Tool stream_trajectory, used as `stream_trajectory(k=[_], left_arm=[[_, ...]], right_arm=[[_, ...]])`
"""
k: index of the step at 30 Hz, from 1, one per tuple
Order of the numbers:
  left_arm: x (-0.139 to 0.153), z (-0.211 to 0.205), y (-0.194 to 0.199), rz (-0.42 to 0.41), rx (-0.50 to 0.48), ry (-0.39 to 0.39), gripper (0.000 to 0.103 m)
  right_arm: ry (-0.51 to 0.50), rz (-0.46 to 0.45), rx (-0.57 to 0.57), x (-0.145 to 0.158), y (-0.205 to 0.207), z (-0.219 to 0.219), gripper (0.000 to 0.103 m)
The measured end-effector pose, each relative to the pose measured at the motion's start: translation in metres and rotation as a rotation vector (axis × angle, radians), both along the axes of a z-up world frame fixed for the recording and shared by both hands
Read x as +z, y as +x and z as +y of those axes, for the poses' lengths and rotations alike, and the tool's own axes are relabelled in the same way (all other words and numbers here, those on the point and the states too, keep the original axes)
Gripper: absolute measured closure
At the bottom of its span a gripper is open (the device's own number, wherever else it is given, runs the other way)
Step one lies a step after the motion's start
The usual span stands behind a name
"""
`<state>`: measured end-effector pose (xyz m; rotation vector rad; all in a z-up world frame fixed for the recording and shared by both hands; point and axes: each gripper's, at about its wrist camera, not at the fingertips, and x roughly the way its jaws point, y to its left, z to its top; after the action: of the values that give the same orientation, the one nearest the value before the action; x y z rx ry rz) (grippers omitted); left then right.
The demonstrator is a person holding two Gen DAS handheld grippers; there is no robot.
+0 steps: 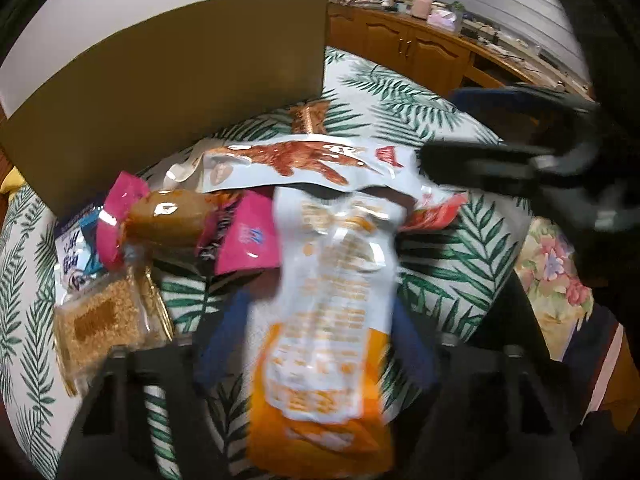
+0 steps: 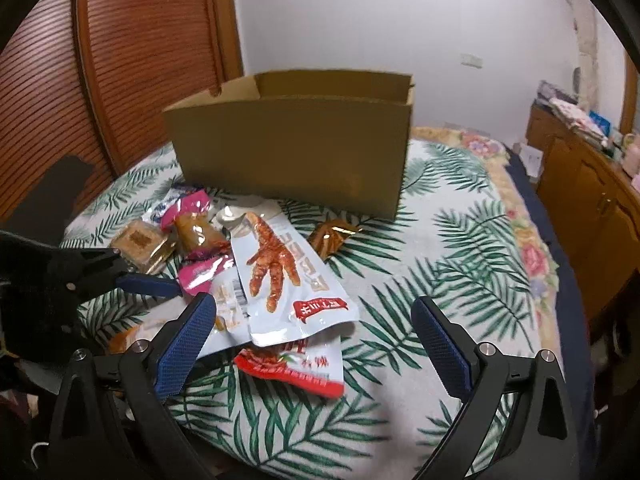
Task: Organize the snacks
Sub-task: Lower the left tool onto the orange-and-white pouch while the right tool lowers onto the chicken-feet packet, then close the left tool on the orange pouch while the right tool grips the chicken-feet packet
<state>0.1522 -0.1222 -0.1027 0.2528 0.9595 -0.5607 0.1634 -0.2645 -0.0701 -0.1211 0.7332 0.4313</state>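
Closest to the left camera, an orange-and-white bag [image 1: 324, 332] lay between the blue pads of the left hand-held gripper [image 1: 316, 344]. Its jaws stood about half wide, right beside the bag. The picture was too blurry to tell if the pads pressed on it yet.

Over on the other side, the right hand-held gripper [image 2: 312, 316] was wide and held nothing. It hung over the leafy bed cover [image 2: 440, 280], near a chicken-foot pack [image 2: 280, 272] and a red pack [image 2: 296, 368] poking out under it.

Behind those lay a pink snack [image 1: 248, 240], a brown candy [image 1: 168, 220], a crumbly square [image 1: 100, 320] and a small gold pack [image 2: 332, 236].

Farthest back stood the open box [image 2: 292, 152], upright on the bed.

I think the step in hand was grabbing the first snack. Next, the left jaws would need to squeeze the bag firmly, then lift it up over the tall box wall and drop it inside.
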Motion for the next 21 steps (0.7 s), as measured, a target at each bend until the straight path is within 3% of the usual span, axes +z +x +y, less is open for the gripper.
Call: stream_trajectory(k=[6, 11, 17, 21], left_arm=[[0.005, 0.018, 0.003, 0.027, -0.010, -0.062, 0.055], [0.008, 0.026, 0.007, 0.042, -0.032, -0.108, 0.059], [0.013, 0.042, 0.009, 0.068, -0.045, -0.161, 0.060], [0.015, 0.048, 0.017, 0.079, -0.052, -0.173, 0.061]], right_arm=[[0.001, 0.092, 0.089, -0.013, 0.034, 0.018, 0.011], [0.013, 0.163, 0.156, -0.018, 0.062, 0.033, 0.024], [-0.055, 0.231, 0.235, -0.025, 0.087, 0.055, 0.044], [-0.121, 0.268, 0.269, -0.029, 0.100, 0.064, 0.047]])
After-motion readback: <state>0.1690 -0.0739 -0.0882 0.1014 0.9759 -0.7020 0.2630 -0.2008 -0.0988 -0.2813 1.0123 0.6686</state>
